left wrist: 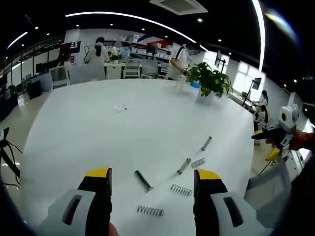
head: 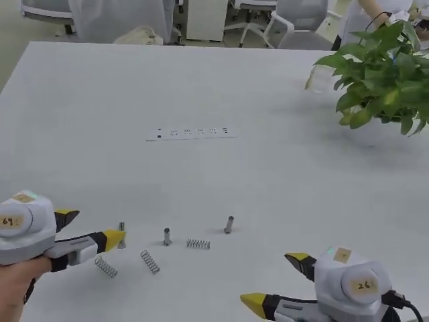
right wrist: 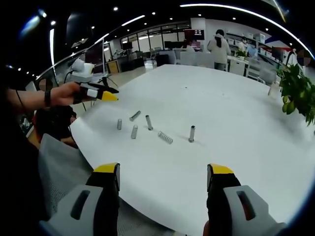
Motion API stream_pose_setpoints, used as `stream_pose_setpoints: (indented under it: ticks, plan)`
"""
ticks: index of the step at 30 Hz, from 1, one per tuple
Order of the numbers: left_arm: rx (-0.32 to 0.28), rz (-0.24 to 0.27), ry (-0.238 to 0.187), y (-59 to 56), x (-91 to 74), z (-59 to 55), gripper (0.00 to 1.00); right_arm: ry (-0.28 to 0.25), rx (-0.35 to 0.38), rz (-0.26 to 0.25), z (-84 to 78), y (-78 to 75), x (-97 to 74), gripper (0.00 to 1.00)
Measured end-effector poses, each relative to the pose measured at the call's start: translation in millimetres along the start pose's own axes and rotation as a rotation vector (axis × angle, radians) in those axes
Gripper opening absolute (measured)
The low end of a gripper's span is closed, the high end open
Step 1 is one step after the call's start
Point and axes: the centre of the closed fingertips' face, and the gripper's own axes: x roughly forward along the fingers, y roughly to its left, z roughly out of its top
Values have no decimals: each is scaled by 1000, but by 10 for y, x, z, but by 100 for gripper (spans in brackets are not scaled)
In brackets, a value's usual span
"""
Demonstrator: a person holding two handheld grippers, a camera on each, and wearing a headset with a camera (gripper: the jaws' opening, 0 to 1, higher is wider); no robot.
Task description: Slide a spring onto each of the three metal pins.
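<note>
I logged both grippers empty, jaws spread. Left gripper (head: 100, 225), lower left, hung just beside the leftmost pin (head: 121, 235). The nearest spring (head: 105, 266) lay flat on the bench (head: 214, 87) just below it, axis diagonal. Right gripper (head: 267, 278) was farther off, lower right.

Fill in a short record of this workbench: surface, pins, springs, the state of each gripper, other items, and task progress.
Surface: white table
Pins: three metal pins in a rough row, all bare
Springs: three springs lying loose on the table near the pins
Left gripper: open, holding nothing, close to the leftmost pin
Right gripper: open, holding nothing, apart from the parts
Other items: potted plant, power strip
Task progress: no spring on any pin yet
</note>
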Motion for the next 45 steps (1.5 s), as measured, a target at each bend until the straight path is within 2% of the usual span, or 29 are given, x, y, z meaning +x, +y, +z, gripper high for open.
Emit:
stream_pose_setpoints:
  ticks: [6, 15, 16, 25, 34, 45]
  plan:
    - [-15, -6, 15, 10, 175, -53, 63, 3, -6, 9, 8, 3, 11, 71]
    - [-36, -20, 26, 15, 386, -63, 61, 9, -13, 22, 18, 20, 48, 71]
    - [-46, -33, 29, 1, 421, -78, 62, 9, -12, 22, 20, 22, 51, 71]
    - [-64, -32, 59, 52, 658, -198, 60, 19, -15, 26, 16, 23, 69, 71]
    - [-129, -7, 74, 113, 822, -311, 55, 33, -8, 17, -37, -24, 39, 71]
    - [-184, 43, 104, 179, 910, -463, 47, 44, -5, 19, -53, -17, 58, 70]
